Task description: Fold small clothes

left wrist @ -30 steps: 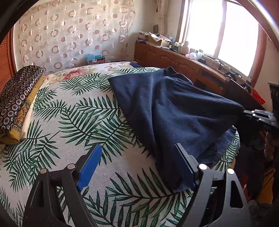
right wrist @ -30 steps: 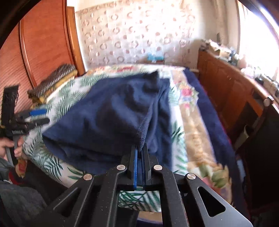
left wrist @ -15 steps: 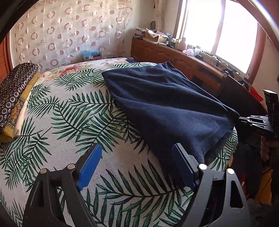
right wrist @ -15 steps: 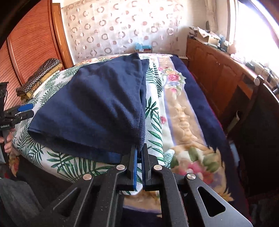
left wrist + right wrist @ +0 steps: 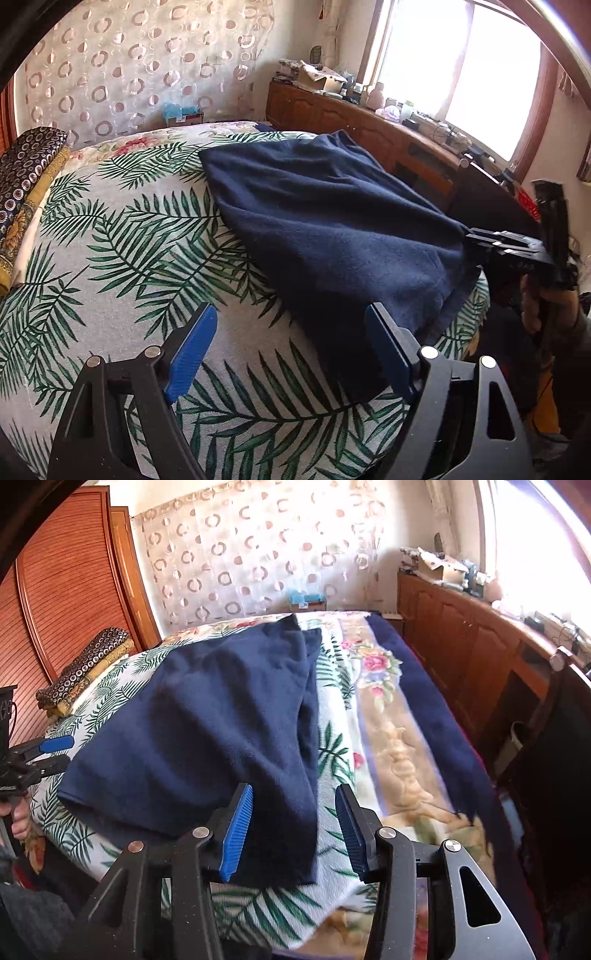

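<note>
A navy blue cloth lies folded over on the palm-leaf bed cover. My left gripper is open just above the bed at the cloth's near edge, with nothing pressed between its blue pads. In the right wrist view the same cloth spreads away from my right gripper. Its jaws are opening; the cloth's near corner lies loose between the pads, which do not touch it. Each gripper shows in the other's view: the right gripper at the cloth's far corner, the left gripper at the left.
A stack of folded patterned fabrics sits at the bed's far left. A wooden sideboard with clutter runs under the window on the right. A floral blanket covers the bed's right side. A hand grips the right tool.
The right gripper, shut on the cloth's corner before, has sunk toward the bed and opened; the corner now lies on the cover. The cloth has settled flatter. The left gripper has hardly moved.
</note>
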Tool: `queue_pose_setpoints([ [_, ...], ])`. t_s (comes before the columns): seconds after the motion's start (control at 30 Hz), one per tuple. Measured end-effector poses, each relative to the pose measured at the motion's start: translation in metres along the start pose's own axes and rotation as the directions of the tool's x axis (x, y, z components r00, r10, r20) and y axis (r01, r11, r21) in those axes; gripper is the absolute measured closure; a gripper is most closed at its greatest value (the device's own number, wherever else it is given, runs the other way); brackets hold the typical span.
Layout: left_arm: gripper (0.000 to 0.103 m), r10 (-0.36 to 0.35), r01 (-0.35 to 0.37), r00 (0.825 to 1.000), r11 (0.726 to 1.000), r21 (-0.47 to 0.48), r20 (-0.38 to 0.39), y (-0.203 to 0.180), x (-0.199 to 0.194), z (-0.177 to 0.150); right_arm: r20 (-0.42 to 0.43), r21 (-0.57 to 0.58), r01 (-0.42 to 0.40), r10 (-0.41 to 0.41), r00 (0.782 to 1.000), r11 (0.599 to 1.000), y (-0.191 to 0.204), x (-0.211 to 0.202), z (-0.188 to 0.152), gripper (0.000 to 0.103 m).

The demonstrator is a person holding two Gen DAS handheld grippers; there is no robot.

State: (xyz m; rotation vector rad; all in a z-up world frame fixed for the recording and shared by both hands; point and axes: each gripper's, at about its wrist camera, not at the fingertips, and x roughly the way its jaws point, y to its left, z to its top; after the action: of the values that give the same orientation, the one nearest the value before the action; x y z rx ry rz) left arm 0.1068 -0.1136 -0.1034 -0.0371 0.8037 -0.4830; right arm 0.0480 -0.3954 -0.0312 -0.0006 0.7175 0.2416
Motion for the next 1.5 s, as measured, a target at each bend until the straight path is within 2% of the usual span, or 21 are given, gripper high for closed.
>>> queue_pose_setpoints([
  [0.1, 0.029, -0.034, 0.034, 0.999, 0.999, -0.006, -0.002, -0.001, 0.002, 0.004, -0.028, 0.011, 0.025, -0.025, 0.999, 1.0, -0.001, 0.013, 0.0, 0.055],
  [0.27, 0.043, -0.053, 0.053, 0.997, 0.999, -0.005, -0.052, -0.006, 0.015, 0.001, -0.06, 0.014, 0.023, -0.022, 0.998, 1.0, 0.004, 0.017, 0.002, 0.055],
  [0.77, 0.044, -0.034, 0.034, 0.995, 0.999, 0.003, -0.093, -0.012, 0.026, -0.007, -0.072, -0.007, -0.016, 0.015, 0.997, 1.0, 0.001, 0.018, 0.009, 0.055],
  [0.8, 0.044, -0.037, 0.037, 0.995, 0.999, 0.002, -0.093, -0.012, 0.026, -0.008, -0.071, -0.009, -0.018, 0.017, 0.997, 1.0, 0.002, 0.019, 0.009, 0.058],
  [0.87, 0.044, -0.04, 0.04, 0.995, 0.999, 0.003, -0.092, -0.012, 0.026, -0.008, -0.071, -0.014, -0.039, 0.038, 0.997, 0.999, 0.003, 0.02, 0.008, 0.069],
  [0.9, 0.048, -0.045, 0.045, 0.995, 0.999, 0.0, -0.092, -0.012, 0.026, -0.008, -0.071, -0.018, -0.046, 0.045, 0.996, 0.999, 0.005, 0.02, 0.008, 0.071],
  [0.97, 0.055, -0.063, 0.063, 0.994, 0.998, -0.007, -0.094, -0.012, 0.025, -0.009, -0.072, -0.019, -0.075, 0.073, 0.995, 0.997, 0.007, 0.021, 0.007, 0.087],
  [1.03, 0.062, -0.085, 0.084, 0.992, 0.996, -0.012, -0.099, -0.013, 0.025, -0.01, -0.07, -0.008, -0.099, 0.098, 0.993, 0.995, 0.007, 0.022, 0.007, 0.091],
  [1.1, 0.079, -0.123, 0.122, 0.986, 0.992, -0.02, -0.111, -0.014, 0.025, -0.011, -0.057, -0.006, -0.122, 0.121, 0.991, 0.993, 0.006, 0.019, 0.006, 0.094],
  [1.17, 0.088, -0.136, 0.134, 0.985, 0.991, -0.018, -0.11, -0.015, 0.023, -0.008, -0.015, 0.004, -0.157, 0.157, 0.988, 0.988, 0.005, 0.011, 0.009, 0.095],
  [1.23, 0.09, -0.129, 0.129, 0.989, 0.992, 0.0, -0.077, -0.018, 0.013, 0.0, 0.029, -0.007, -0.174, 0.174, 0.984, 0.985, 0.008, 0.0, 0.018, 0.095],
  [1.33, 0.091, -0.129, 0.129, 0.991, 0.992, -0.004, 0.019, -0.02, -0.017, 0.02, 0.098, -0.03, -0.183, 0.185, 0.978, 0.983, 0.016, -0.022, 0.037, 0.095],
  [1.5, 0.091, -0.12, 0.119, 0.977, 0.993, 0.019, 0.177, -0.024, -0.083, 0.059, 0.23, -0.066, -0.194, 0.204, 0.952, 0.979, 0.031, -0.068, 0.063, 0.096],
])
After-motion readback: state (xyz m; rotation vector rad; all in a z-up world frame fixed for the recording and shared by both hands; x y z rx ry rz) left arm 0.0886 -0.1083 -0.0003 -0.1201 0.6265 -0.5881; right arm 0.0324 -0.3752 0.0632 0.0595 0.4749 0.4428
